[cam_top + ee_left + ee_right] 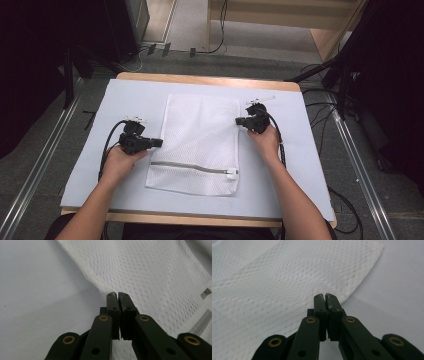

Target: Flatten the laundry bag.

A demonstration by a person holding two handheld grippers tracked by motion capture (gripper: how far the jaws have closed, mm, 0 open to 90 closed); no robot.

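High view: both hand-held grippers, left (156,143) & right (239,120), pinched closed on mesh bag (200,135) edges, white mat (90,150) underneath.

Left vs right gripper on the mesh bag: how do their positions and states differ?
The left gripper sits at the mesh bag's left edge, nearer the zip; the right gripper sits at the right edge, farther up, away from the zip. The left points right, the right points left. Both have jaws closed at the bag's edge; whether either pinches fabric is unclear.
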